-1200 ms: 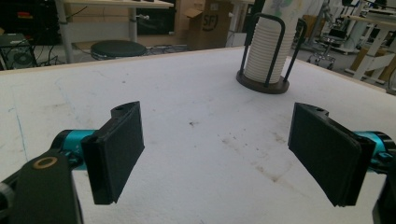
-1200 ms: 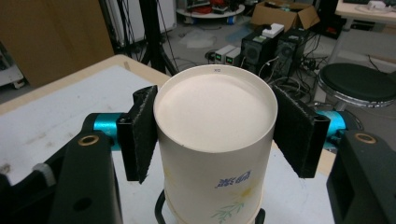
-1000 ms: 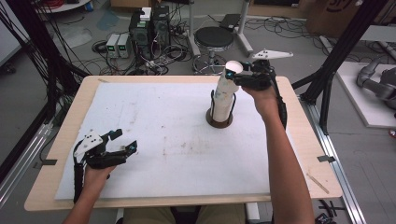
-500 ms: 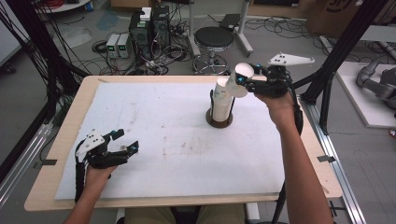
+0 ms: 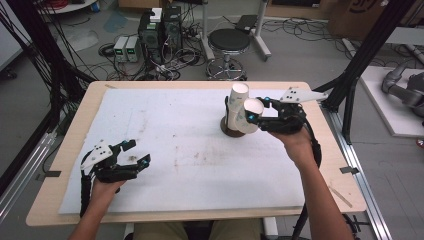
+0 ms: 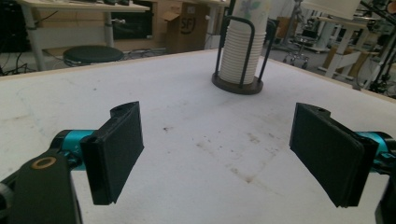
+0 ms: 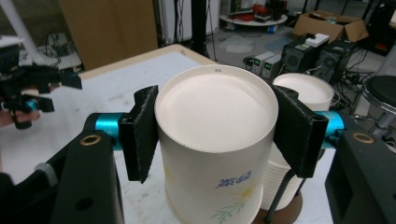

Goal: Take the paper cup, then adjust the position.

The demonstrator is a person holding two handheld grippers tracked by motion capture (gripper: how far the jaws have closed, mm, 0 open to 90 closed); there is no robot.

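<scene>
At the lower left of the high view the left gripper (image 5: 131,154) rests low over the white mat (image 5: 165,150) that covers the surface, its jaws spread wide with nothing between them; in the left gripper view the two black pads (image 6: 118,148) frame bare, stained mat, with the cup stack (image 6: 243,44) standing in its wire holder (image 6: 237,85) toward the upper middle of that frame. Moving right, the stack of paper cups (image 5: 236,107) sits upside down on the holder's dark round base (image 5: 231,132) at the upper middle of the high view. Just to its right the right gripper (image 5: 254,118) has its jaws clamped on a single paper cup (image 5: 249,116), which hangs bottom-up and tilted, right beside the stack; in the right gripper view the pads (image 7: 143,132) press on both sides of that cup (image 7: 215,140) near its closed end, with the remaining stack (image 7: 302,93) behind it. So the pulling-off looks done: one cup is free of the stack and in hand, and what is left, as I judge it, is to carry it away and set it down somewhere on the mat. Compared with a second ago, the cup has come off the top of the stack and moved right and lower, while the left gripper has kept its place.
</scene>
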